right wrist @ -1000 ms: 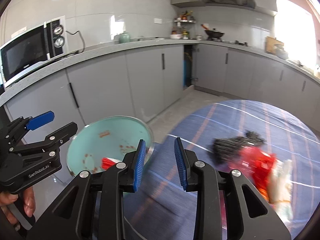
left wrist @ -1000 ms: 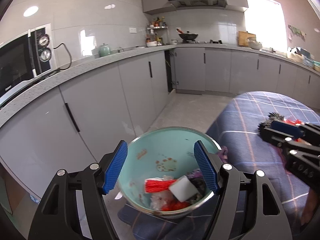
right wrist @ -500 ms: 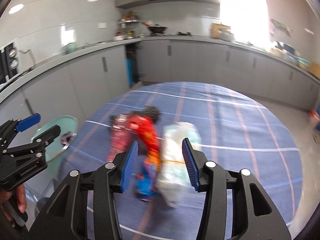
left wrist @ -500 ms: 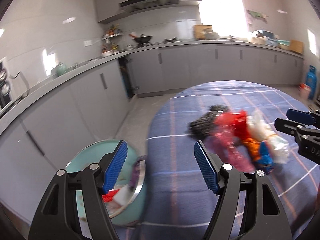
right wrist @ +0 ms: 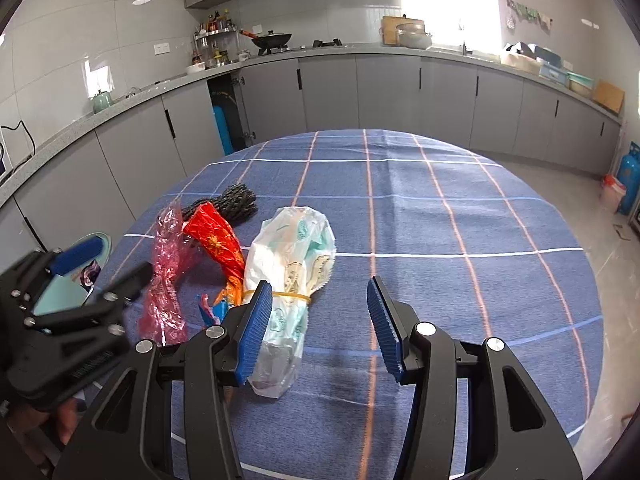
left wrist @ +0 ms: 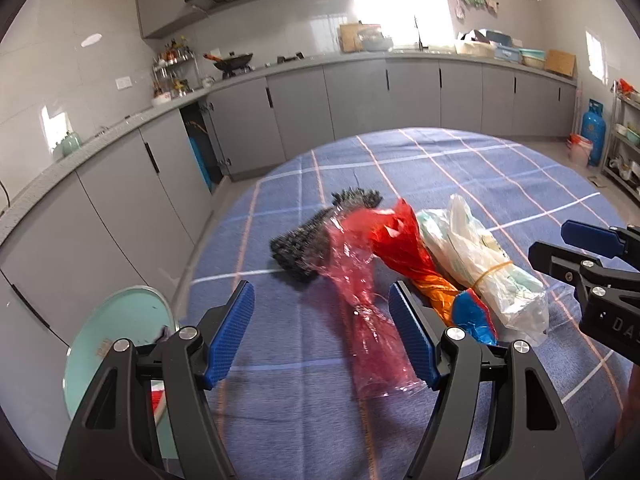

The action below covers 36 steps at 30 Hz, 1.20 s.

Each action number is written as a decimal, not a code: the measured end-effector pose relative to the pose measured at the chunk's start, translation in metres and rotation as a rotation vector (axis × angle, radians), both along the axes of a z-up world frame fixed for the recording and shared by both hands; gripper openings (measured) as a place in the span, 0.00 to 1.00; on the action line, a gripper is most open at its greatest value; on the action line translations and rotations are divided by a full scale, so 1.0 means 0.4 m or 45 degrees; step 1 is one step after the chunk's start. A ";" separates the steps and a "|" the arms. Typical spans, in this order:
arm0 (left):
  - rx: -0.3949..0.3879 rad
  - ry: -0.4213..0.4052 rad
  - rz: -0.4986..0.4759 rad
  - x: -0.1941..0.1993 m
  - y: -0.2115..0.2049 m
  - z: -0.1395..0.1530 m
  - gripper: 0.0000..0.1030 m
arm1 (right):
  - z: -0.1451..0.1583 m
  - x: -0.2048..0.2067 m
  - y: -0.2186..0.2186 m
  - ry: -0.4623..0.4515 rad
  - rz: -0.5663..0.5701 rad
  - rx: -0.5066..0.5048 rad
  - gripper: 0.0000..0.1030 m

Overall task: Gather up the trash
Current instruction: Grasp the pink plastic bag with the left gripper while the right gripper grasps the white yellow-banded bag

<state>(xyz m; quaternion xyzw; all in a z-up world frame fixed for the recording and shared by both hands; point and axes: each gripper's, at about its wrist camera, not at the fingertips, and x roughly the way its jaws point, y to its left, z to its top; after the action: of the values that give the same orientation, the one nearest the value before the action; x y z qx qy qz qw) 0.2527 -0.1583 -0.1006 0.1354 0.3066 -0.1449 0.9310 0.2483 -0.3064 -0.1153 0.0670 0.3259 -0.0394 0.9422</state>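
Both grippers, left [left wrist: 322,330] and right [right wrist: 316,326], hang with jaws apart and empty over the table [right wrist: 460,220]. 4 trash items lie bunched there: black mesh [left wrist: 308,236], pink wrap [left wrist: 360,292], red bag [left wrist: 400,240], white bag [right wrist: 296,256]. The bowl [left wrist: 120,328] sits at the table's left edge.

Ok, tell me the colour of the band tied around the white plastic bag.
Yellow band around the white plastic bag, clearest in the right wrist view.

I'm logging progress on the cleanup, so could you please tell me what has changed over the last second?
Both grippers swung right, from the bowl toward the trash pile. The left gripper now faces the pink wrapper; the right gripper opened wider beside the white bag. Nothing was grasped; the trash stayed put.
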 end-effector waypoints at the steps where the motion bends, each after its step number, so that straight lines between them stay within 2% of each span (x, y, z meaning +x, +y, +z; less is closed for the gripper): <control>1: -0.001 0.011 -0.002 0.003 -0.005 -0.005 0.67 | -0.001 0.004 0.004 0.006 0.004 -0.001 0.48; 3: -0.007 0.046 -0.002 0.016 -0.007 -0.017 0.64 | -0.005 0.015 0.012 0.021 0.019 0.012 0.48; 5: -0.013 0.082 -0.012 0.025 -0.010 -0.029 0.54 | -0.009 0.024 0.020 0.038 0.033 0.018 0.48; 9: -0.031 0.143 -0.047 0.034 -0.017 -0.051 0.39 | -0.032 0.054 0.042 0.119 0.058 0.004 0.48; 12: -0.039 0.160 -0.096 0.028 -0.028 -0.058 0.20 | -0.046 0.066 0.037 0.167 0.054 0.031 0.47; 14: -0.037 0.149 -0.121 0.021 -0.036 -0.057 0.17 | -0.051 0.068 0.038 0.188 0.061 0.031 0.45; 17: -0.053 0.138 -0.152 0.014 -0.041 -0.052 0.12 | -0.061 0.071 0.030 0.215 0.082 0.093 0.37; 19: -0.062 0.129 -0.157 0.009 -0.040 -0.046 0.12 | -0.059 0.067 0.027 0.219 0.106 0.131 0.25; 22: -0.072 0.095 -0.160 -0.004 -0.031 -0.027 0.11 | -0.053 0.055 0.026 0.205 0.116 0.151 0.16; 28: -0.091 0.038 -0.150 -0.029 -0.008 0.010 0.11 | -0.035 0.022 0.025 0.147 0.082 0.108 0.09; 36: -0.115 -0.037 -0.109 -0.067 0.043 0.058 0.11 | 0.011 -0.001 0.014 0.054 0.045 0.069 0.08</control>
<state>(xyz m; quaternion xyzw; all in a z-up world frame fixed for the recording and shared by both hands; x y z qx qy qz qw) 0.2260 -0.1410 -0.0773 0.1084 0.2800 -0.1961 0.9335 0.2477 -0.3009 -0.1110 0.0857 0.3480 -0.0153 0.9334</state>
